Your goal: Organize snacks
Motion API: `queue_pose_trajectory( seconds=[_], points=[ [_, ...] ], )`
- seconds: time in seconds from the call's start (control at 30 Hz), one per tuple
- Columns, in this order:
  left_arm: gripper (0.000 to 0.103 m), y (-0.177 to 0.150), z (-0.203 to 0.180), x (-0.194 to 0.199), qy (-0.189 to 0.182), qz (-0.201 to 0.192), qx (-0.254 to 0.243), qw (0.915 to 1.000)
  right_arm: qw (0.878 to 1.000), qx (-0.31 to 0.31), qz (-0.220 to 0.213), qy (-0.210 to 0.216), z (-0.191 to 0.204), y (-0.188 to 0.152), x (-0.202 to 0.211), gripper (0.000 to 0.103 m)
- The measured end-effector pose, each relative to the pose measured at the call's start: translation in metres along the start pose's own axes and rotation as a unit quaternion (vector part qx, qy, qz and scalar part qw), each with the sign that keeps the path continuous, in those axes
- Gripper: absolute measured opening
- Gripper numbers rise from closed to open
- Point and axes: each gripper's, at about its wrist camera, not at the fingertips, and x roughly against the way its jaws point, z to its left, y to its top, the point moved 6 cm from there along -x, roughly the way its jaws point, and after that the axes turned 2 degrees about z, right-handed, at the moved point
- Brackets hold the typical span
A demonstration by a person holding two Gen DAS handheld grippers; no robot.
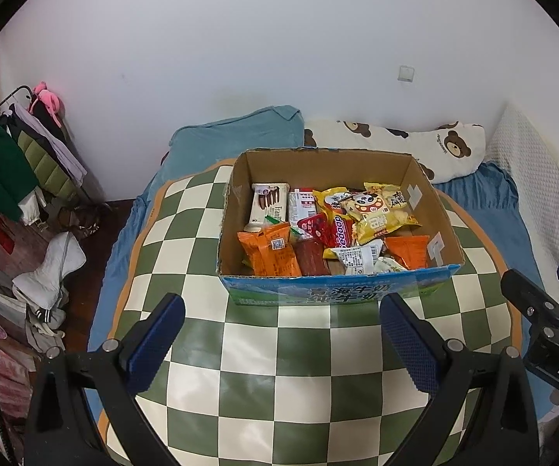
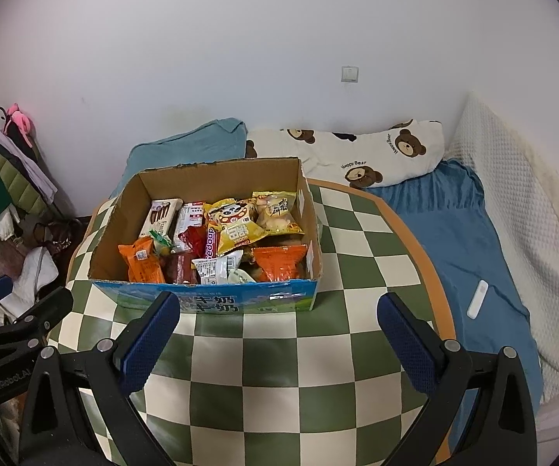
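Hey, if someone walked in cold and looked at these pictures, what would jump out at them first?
Probably the open cardboard box heaped with bright snack packets, sitting on the green and cream checkered mat on the bed. Next, the two open blue-padded tools, left tool and right tool, both empty, short of the box. Behind it lies a bear-print pillow.

Green-and-cream checks on the worktop (image 2: 318,349), orange-edged; brown carton (image 2: 217,178) with blue front; bear-print pillow (image 2: 357,151); blue bedsheet (image 2: 454,225).
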Motion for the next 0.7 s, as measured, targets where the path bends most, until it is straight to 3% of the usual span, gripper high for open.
queue_pose_trajectory(
  seconds=[0.7],
  points=[
    [0.103, 0.0021, -0.0024, 0.0004, 0.001, -0.003, 0.000, 1.0000, 1.000, -0.001, 0.001, 0.001, -0.0007, 0.0012, -0.0002, 0.103]
  ],
)
